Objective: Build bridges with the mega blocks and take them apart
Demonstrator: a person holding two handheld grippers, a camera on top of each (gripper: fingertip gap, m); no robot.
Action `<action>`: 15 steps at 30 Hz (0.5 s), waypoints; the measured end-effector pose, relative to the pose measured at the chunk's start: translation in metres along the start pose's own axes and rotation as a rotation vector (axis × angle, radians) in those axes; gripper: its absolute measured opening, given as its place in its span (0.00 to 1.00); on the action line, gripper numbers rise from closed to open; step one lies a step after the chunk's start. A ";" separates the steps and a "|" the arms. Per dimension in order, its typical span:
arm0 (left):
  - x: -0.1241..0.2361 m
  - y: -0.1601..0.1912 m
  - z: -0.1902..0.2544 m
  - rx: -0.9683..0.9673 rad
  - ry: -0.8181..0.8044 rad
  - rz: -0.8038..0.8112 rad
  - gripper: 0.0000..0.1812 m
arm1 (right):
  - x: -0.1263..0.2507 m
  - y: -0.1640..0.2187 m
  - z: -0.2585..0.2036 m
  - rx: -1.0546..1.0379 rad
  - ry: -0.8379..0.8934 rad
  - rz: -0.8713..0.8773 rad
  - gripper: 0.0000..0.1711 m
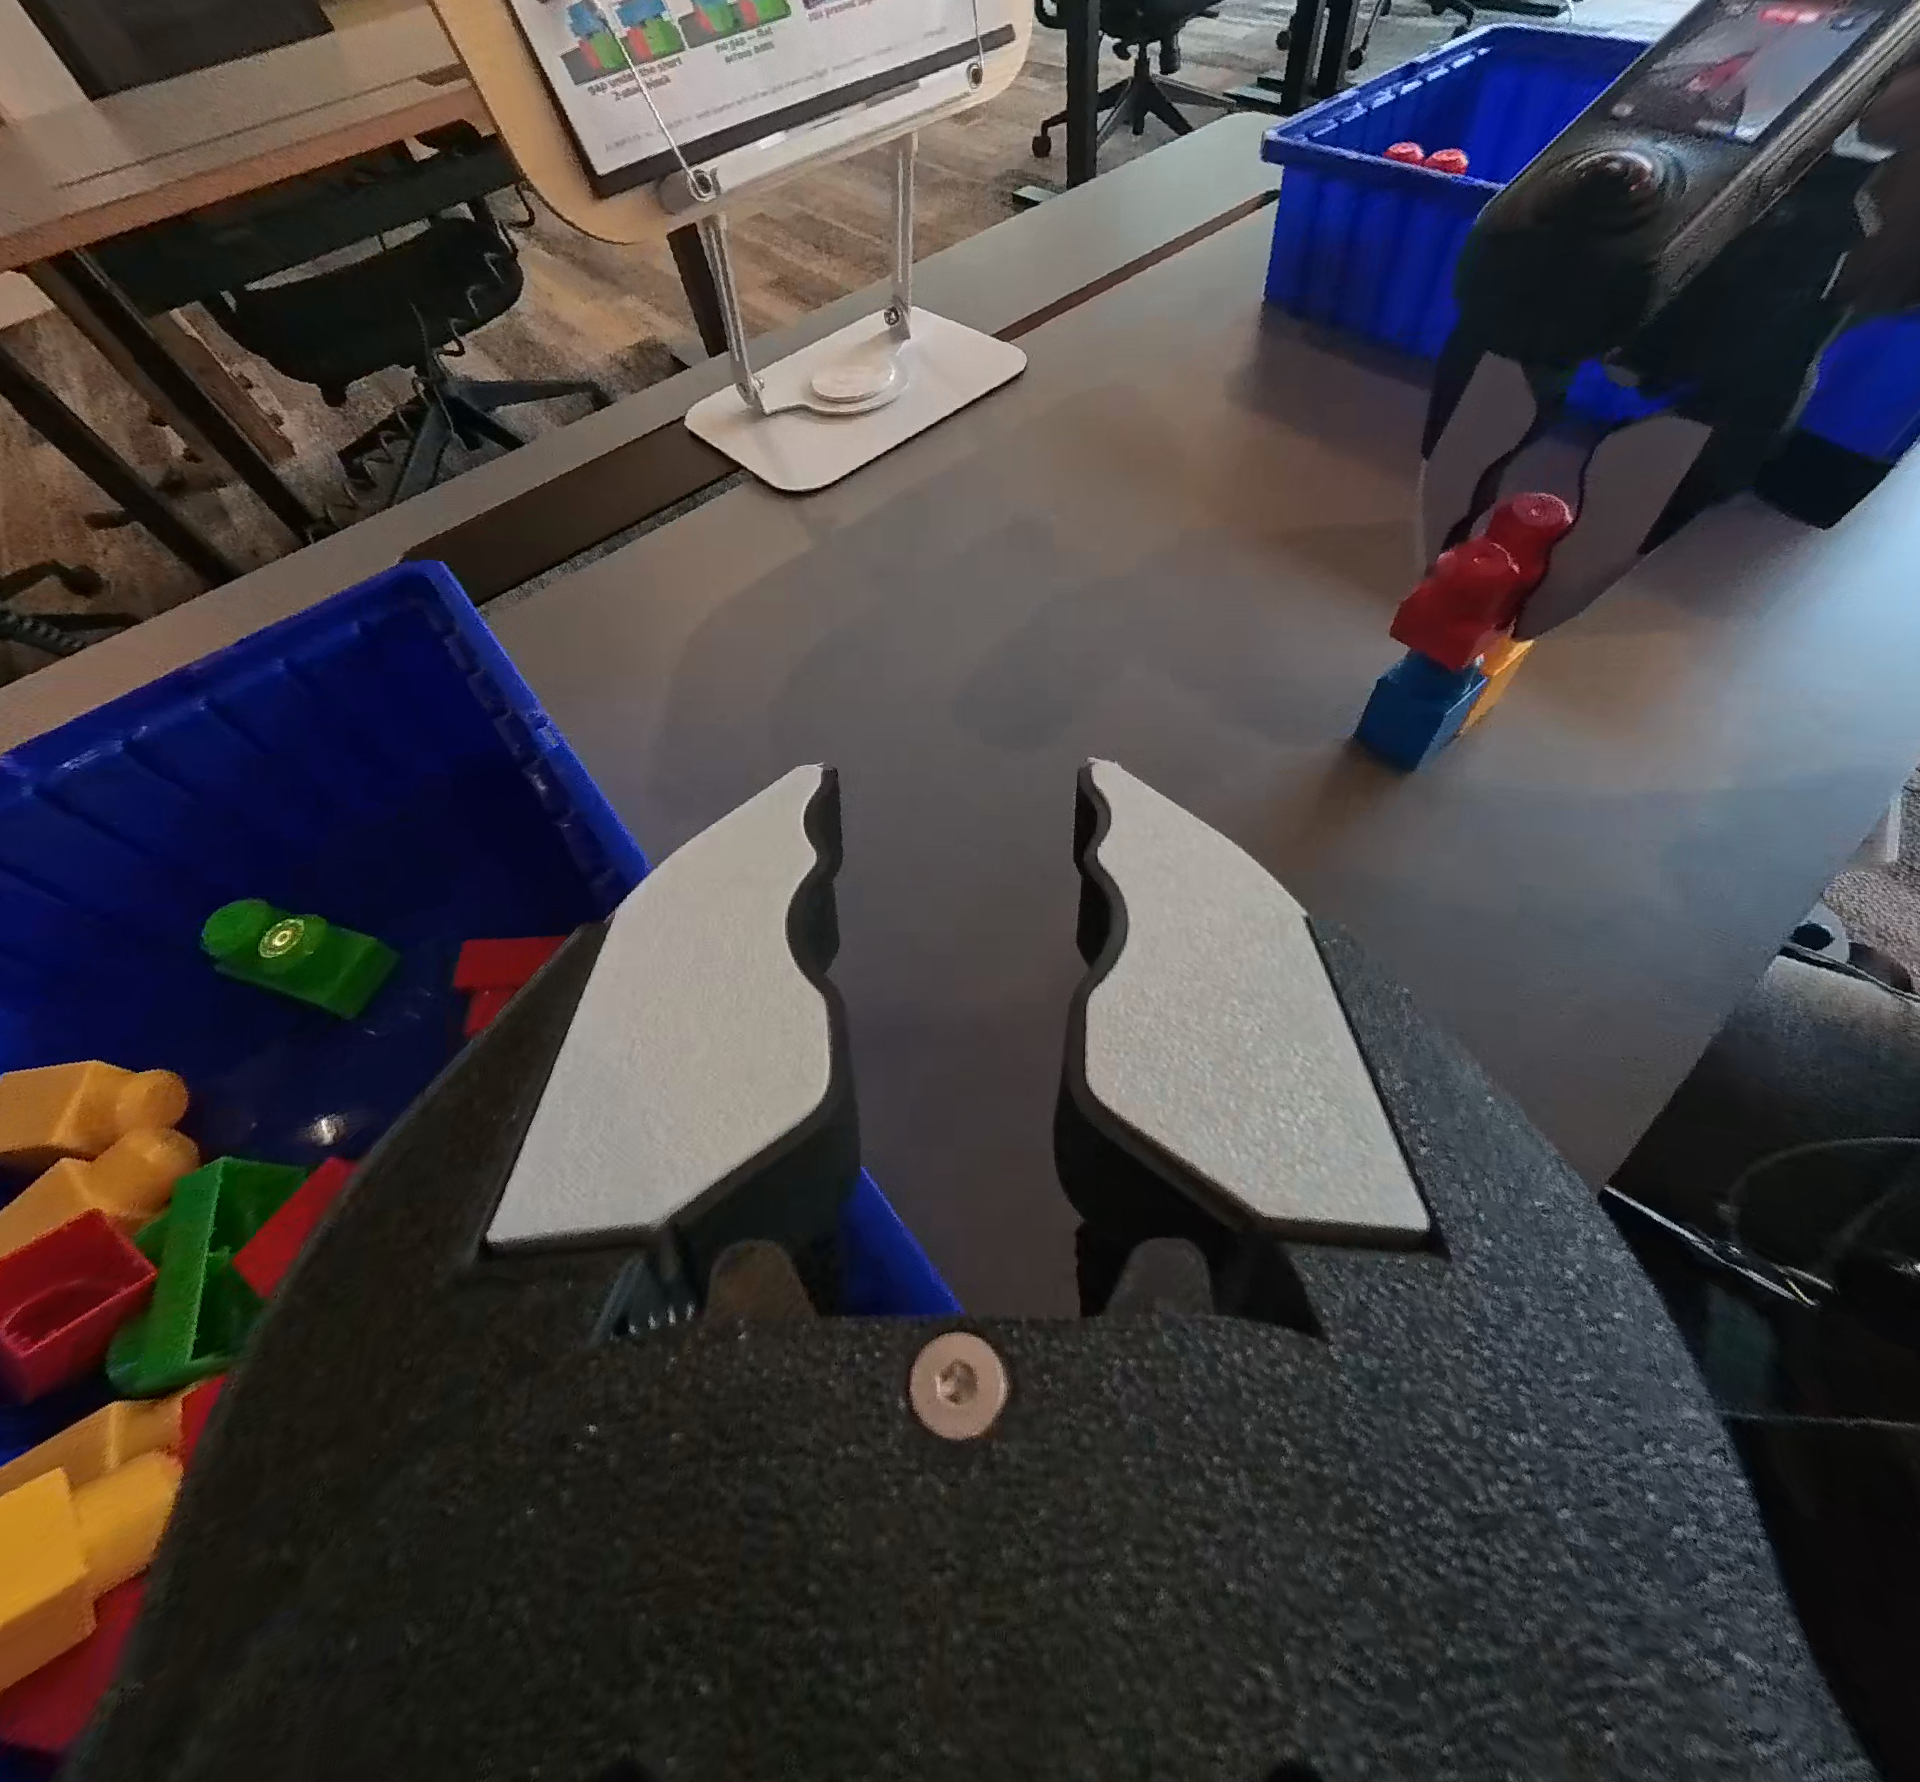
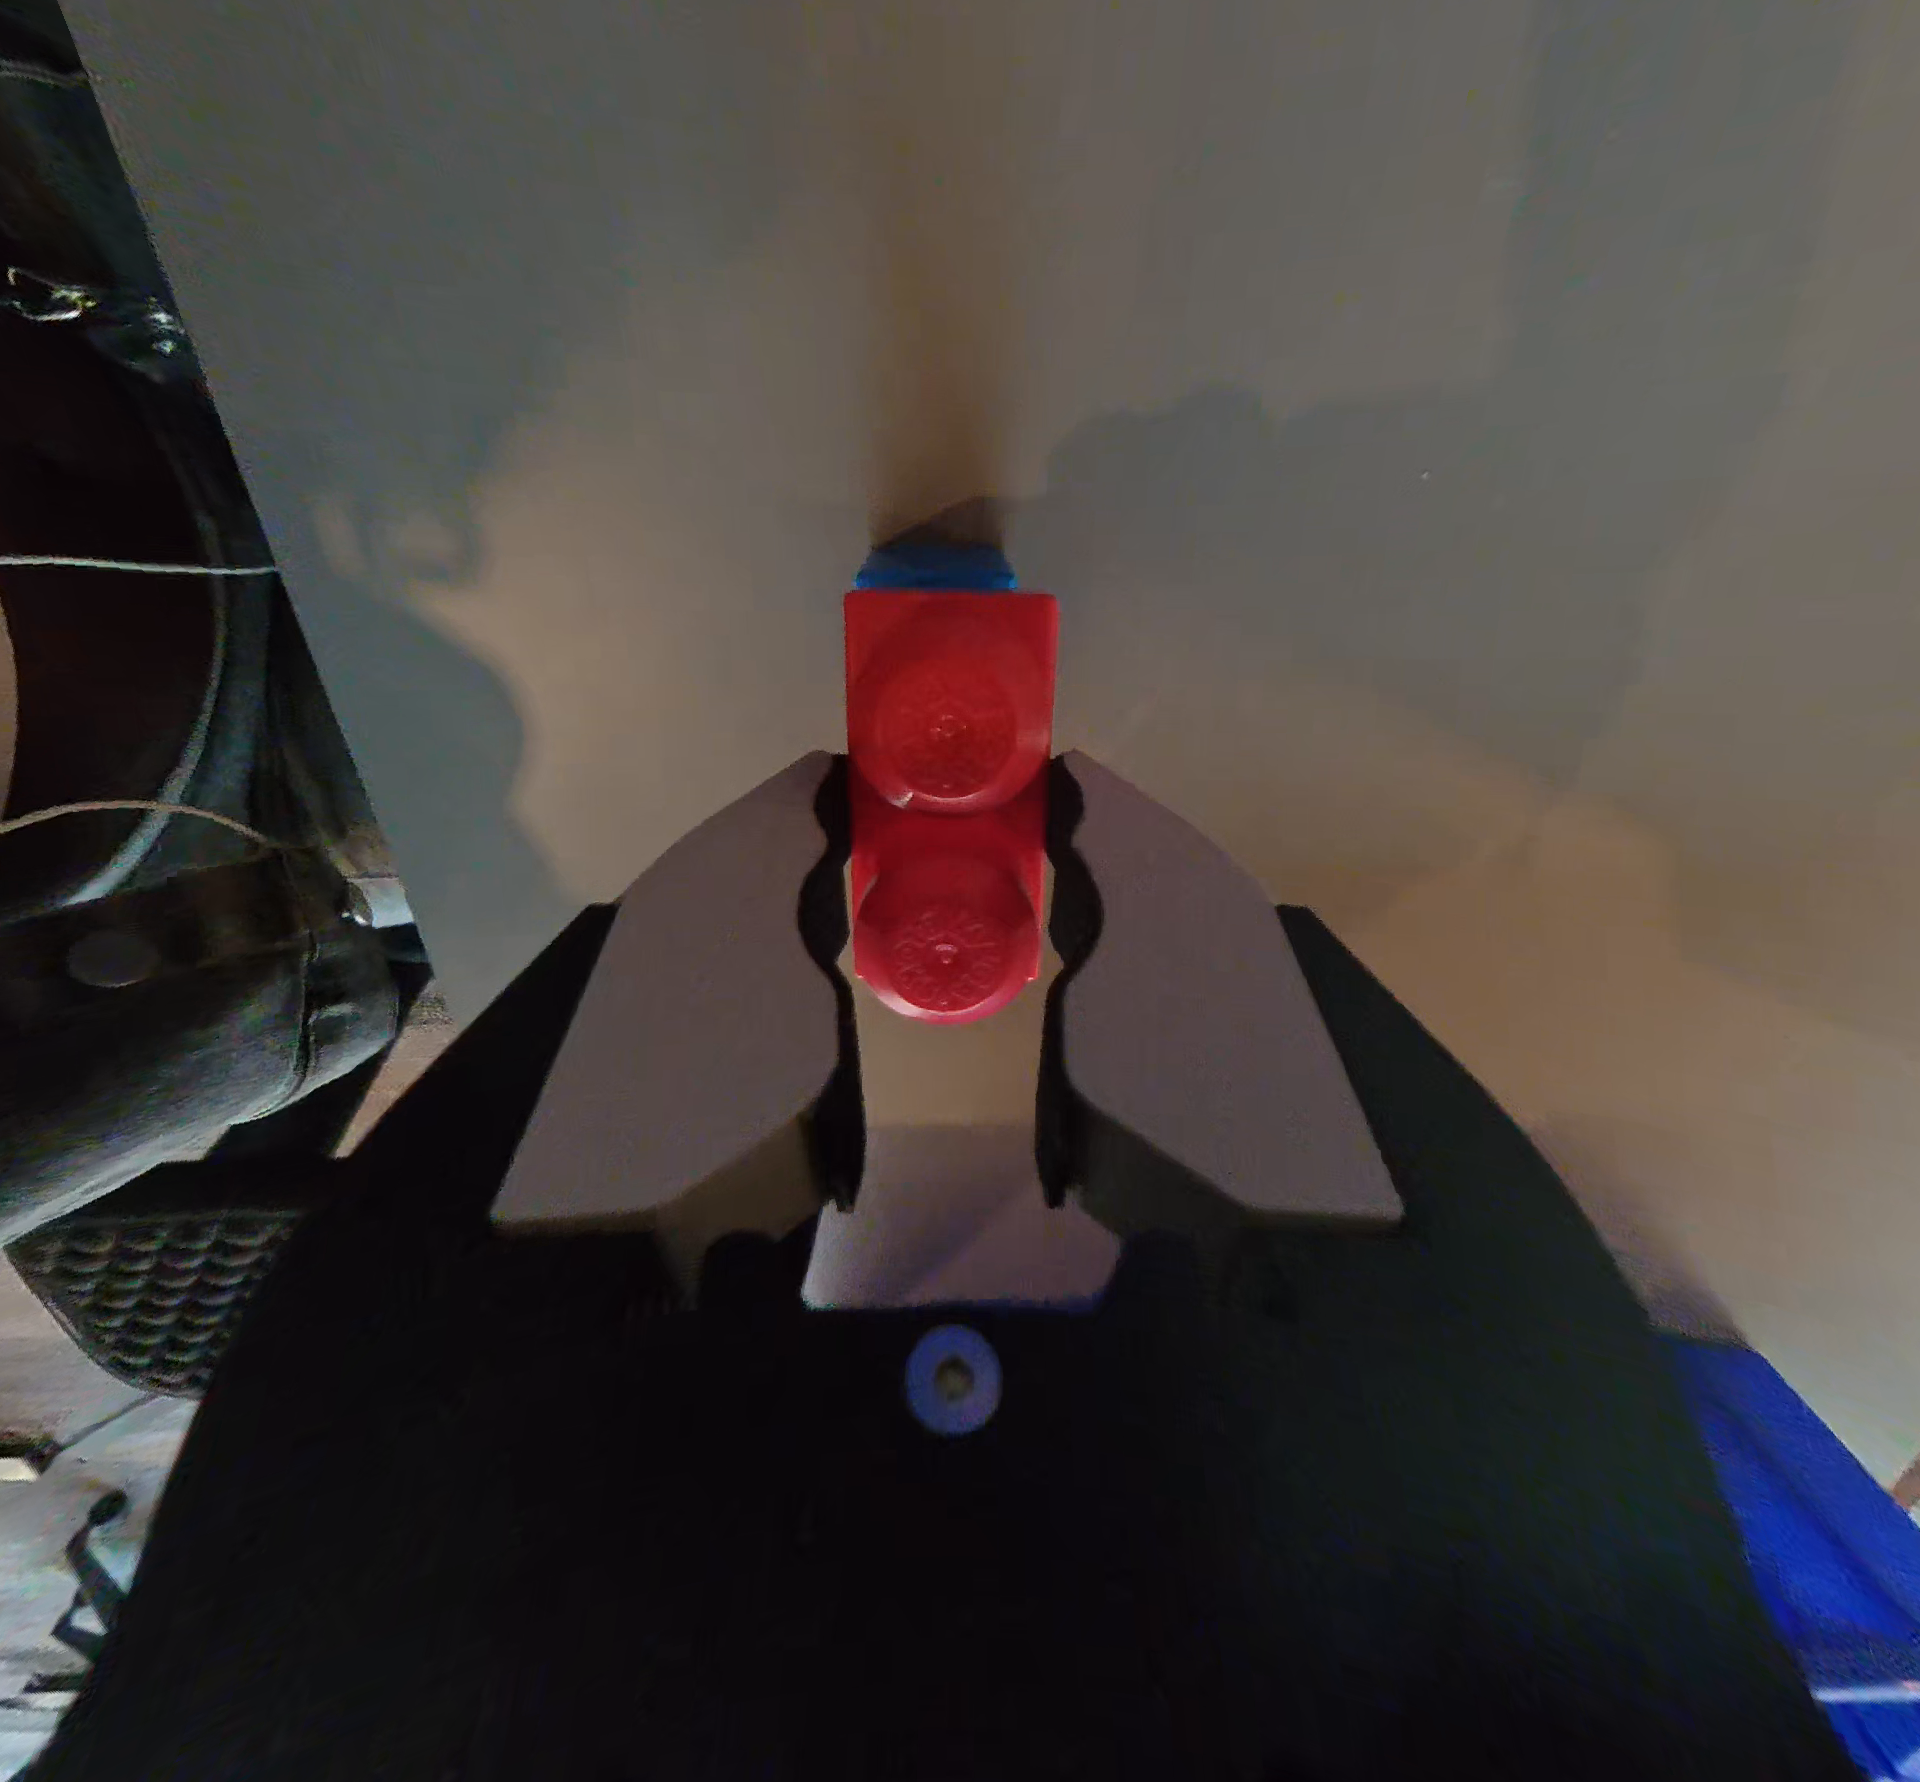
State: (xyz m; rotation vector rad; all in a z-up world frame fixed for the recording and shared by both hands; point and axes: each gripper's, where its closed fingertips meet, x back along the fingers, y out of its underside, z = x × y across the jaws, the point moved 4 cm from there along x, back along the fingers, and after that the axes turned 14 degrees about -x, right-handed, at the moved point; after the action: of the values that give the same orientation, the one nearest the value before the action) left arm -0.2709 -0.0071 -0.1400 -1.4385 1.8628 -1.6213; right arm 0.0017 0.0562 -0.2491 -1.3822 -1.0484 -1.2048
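Red two-stud block (image 2: 948, 797) long axis runs along right gripper (image 2: 948, 901) fingers, studs face its camera; tilted in left wrist view, far end on blue block (image 1: 1415, 709), yellow block (image 1: 1501, 667) just behind, all on tabletop (image 1: 1039, 610). Right fingers clamp red block's sides from above, pitched steeply down. Left gripper (image 1: 954, 787) fingers spread apart, empty, hovering beside blue bin (image 1: 343, 693) of loose blocks.

A two-stud block (image 1: 1475, 579) is sitting on two blocks (image 1: 1423, 704) mid-table (image 1: 1039, 641); bins (image 1: 343, 745) are standing left and behind.
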 end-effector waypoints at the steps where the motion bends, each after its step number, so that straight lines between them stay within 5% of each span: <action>1: 0.000 0.001 -0.001 0.004 -0.005 -0.001 0.24 | -0.002 0.000 0.000 -0.007 -0.007 0.003 0.20; 15: -0.003 0.003 0.000 -0.018 0.009 -0.022 0.23 | -0.018 0.005 -0.002 -0.009 -0.020 -0.001 0.20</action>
State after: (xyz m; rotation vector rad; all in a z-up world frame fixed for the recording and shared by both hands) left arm -0.2709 -0.0051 -0.1440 -1.4666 1.8782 -1.6277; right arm 0.0044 0.0530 -0.2672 -1.4036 -1.0595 -1.2000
